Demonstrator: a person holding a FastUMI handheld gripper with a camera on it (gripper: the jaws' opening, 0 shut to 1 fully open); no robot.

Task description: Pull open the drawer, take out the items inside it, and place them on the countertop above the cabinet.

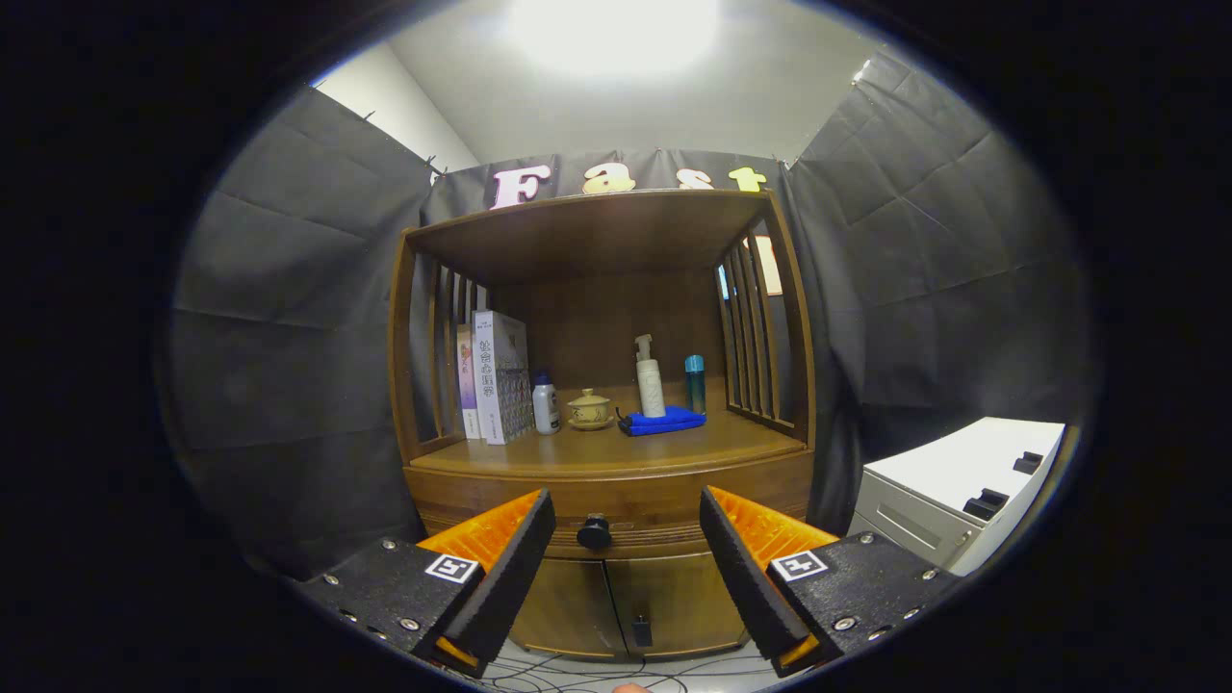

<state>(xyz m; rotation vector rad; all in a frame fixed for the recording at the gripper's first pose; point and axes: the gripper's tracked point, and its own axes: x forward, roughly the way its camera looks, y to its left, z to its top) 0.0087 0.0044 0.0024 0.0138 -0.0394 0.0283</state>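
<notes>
Drawer (pixel 616 500) shut, stiff wood, likely slides heavy; grab the small round knob (pixel 594 531), lower centre of frame. Hand-held gripper (pixel 626 568) wide open, knob between fingers.

The brown wooden cabinet (pixel 616 481) carries a black drawer knob (pixel 594 531). On its countertop (pixel 577 450) a folded blue cloth (pixel 662 421) lies at three o'clock of a yellowish lidded cup (pixel 589 409), with white, patterned books (pixel 499 375) at nine o'clock.
</notes>
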